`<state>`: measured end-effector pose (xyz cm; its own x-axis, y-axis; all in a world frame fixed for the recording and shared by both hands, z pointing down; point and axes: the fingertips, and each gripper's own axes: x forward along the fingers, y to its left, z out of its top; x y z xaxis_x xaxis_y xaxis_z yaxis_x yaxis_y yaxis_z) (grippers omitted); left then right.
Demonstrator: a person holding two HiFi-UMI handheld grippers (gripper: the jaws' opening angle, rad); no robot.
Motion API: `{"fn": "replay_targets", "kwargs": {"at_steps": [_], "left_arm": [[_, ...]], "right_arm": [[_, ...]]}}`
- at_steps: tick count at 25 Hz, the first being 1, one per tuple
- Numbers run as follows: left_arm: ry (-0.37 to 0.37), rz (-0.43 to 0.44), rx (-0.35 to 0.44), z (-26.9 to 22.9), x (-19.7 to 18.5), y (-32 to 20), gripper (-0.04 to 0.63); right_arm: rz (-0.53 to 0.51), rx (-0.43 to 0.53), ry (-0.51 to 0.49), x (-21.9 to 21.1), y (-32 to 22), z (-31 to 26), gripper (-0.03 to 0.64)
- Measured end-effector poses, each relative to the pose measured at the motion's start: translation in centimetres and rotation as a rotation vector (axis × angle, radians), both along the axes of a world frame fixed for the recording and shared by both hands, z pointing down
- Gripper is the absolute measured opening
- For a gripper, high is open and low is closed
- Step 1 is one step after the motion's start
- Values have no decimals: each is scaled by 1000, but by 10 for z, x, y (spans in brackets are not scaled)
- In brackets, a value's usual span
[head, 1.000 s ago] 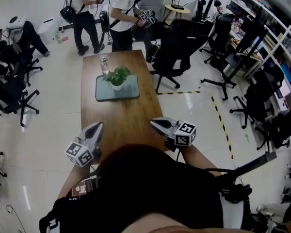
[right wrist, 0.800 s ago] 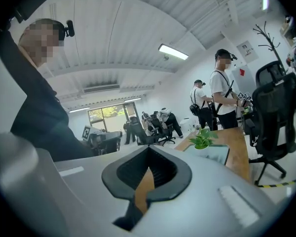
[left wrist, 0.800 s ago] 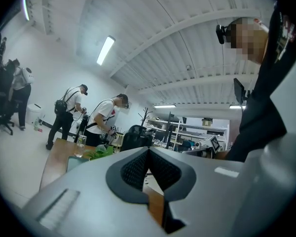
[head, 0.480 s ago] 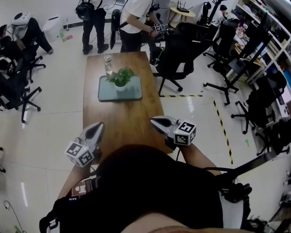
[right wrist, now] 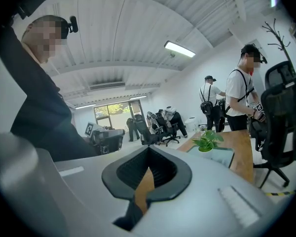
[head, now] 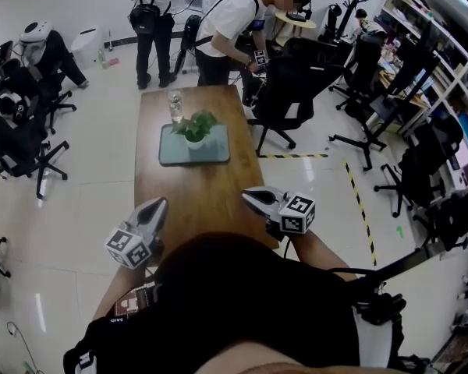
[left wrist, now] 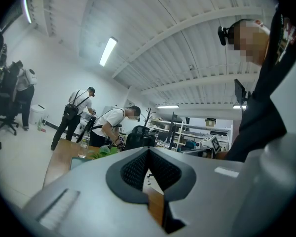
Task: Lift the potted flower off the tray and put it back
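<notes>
A small green potted flower [head: 196, 126] in a white pot stands on a grey-green tray [head: 193, 147] on the far half of a long wooden table [head: 195, 185]. It also shows in the right gripper view as the potted flower [right wrist: 207, 141] on its tray [right wrist: 221, 157], and its leaves [left wrist: 101, 152] peek over the left gripper's body. My left gripper [head: 159, 202] and right gripper [head: 248, 195] are held at the table's near end, both shut and empty, well short of the tray.
A clear water bottle [head: 174, 105] stands behind the tray. Two people [head: 238, 26] with backpacks stand beyond the table's far end. Black office chairs [head: 288, 84] crowd the right side, more chairs [head: 19, 142] sit at the left. Shelves [head: 429, 45] line the right wall.
The head view has tilted, so the table and people sit a little lower in the picture and the standing person's head now shows. Both grippers stay where they were, shut.
</notes>
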<state>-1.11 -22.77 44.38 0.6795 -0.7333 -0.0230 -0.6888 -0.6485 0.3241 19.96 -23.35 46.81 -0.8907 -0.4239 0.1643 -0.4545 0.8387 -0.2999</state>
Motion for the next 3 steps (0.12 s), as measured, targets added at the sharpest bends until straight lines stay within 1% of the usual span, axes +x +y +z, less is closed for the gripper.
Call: {"fn": "replay_targets", "kwargs": {"at_steps": [3], "left_arm": [[0,4,-3,1,2,0,2]], "right_arm": [[-7,-1,1,0,1,1,12]]}}
